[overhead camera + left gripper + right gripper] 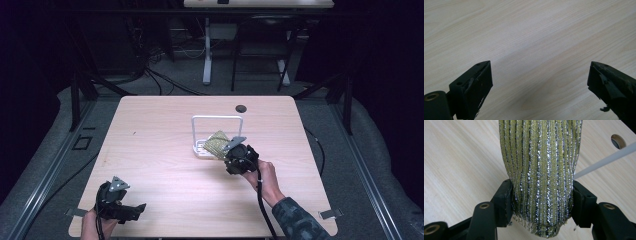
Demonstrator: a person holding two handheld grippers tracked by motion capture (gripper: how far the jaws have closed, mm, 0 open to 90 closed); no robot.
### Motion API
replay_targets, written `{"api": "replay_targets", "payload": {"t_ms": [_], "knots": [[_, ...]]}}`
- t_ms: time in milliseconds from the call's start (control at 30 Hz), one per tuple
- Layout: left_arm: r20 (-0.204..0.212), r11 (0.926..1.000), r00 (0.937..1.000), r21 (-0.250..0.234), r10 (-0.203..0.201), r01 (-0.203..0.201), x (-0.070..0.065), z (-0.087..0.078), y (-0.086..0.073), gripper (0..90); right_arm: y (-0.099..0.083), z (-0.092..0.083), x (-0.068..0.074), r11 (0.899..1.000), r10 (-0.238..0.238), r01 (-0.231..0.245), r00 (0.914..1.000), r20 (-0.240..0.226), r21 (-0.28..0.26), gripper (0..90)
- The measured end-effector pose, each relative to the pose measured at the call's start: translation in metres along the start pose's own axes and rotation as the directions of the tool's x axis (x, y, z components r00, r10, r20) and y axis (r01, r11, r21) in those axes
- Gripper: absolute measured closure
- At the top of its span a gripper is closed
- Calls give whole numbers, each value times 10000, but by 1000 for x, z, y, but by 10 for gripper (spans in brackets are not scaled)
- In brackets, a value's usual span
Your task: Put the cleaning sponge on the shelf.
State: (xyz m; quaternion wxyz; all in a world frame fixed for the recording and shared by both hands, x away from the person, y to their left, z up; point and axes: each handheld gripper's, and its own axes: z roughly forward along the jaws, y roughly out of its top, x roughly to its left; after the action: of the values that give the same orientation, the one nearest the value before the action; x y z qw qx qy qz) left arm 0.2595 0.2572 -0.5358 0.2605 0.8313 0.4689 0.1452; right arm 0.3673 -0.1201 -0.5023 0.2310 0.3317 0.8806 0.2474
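Fingers (504,200) of right gripper (540,202) clamped on both flanks of green-and-silver scouring sponge (540,170), gripped near its lower end, ribbed body projecting toward 12 o'clock beyond the pads. Fingers (475,86) of left gripper (540,87) wide apart, nothing between them, bare worktop (529,37) below.

High view: right gripper (235,152) just right of centre of worktop (150,145), sponge (216,142) carried at its 10 o'clock side, over the base of white wire rack (217,118); whether sponge touches the base, not discernible. Rack upright near centre, dark round hole (241,108) in the board at its 1 o'clock. Left gripper (131,210) at near left corner, roughly 8 o'clock from rack, well apart from it, held idle by left hand (92,222).

Step in hand, as judged: transport of sponge at the rack, either placing or lifting away; not decidable.

Next move, as judged: if placing, alignment of sponge over the base, clear of the thin white rod (604,161) seen at 2 o'clock in right gripper view; gentle lowering, then release. No call on left gripper.
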Motion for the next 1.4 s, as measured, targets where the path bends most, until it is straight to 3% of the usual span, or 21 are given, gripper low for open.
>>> {"api": "replay_targets", "payload": {"t_ms": [233, 633, 767, 967, 1100, 1233, 1300, 1400], "knots": [[-30, 9999, 10000, -44, 92, -93, -3, -1, 0, 61, 5, 17, 2, 9994, 95, -103, 9996, 262, 327, 421], [-2, 10000, 10000, 17, 72, -72, -2, 0, -1, 61, 17, 45, 2, 9971, -302, 267, 9984, 478, 719, 406], [-4, 10000, 10000, 37, 81, -81, -3, 0, 0, 61, 19, 53, 4, 9911, -917, 853, 9940, 598, 1025, 391], [-22, 9999, 10000, 79, 82, -81, -3, 1, -1, 61, 22, 62, 3, 9870, -963, 891, 9942, 482, 1340, 381], [5, 9999, 10000, 126, 98, -98, -2, 1, -1, 61, 24, 67, 5, 9727, -1820, 1690, 9807, 713, 1590, 370], [30, 9999, 9999, 136, 106, -107, -2, 2, 0, 61, 27, 70, 5, 9704, -1878, 1756, 9803, 609, 1658, 365], [40, 9999, 9999, 122, 117, -117, -2, 2, 0, 61, 27, 73, 5, 9659, -2092, 1941, 9750, 750, 1714, 359], [36, 9998, 9999, 143, 146, -146, -2, 3, 0, 61, 27, 75, 3, 9637, -2140, 1970, 9736, 799, 1801, 333]]}}
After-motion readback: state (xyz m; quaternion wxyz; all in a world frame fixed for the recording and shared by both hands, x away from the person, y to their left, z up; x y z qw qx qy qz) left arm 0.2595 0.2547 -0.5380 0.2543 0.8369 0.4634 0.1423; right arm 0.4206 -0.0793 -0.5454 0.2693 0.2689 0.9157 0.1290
